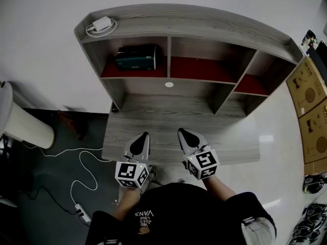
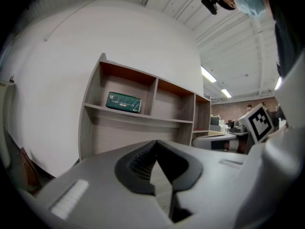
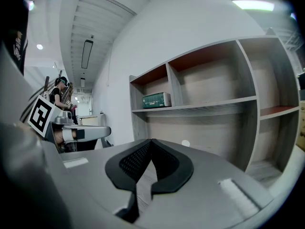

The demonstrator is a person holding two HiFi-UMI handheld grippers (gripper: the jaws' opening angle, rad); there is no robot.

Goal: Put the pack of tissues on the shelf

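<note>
Green pack of tissues lies in the left compartment of the shelf, ahead of and above both grippers, well apart from them. Left gripper and right gripper hover side by side over the desk top, each with jaws pressed together and holding nothing.

The pack of tissues is dark green, the shelf grey wood-grain with red compartment floors

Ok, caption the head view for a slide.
Tissue pack in shelf's left compartment; left gripper and right gripper shut, empty.
</note>
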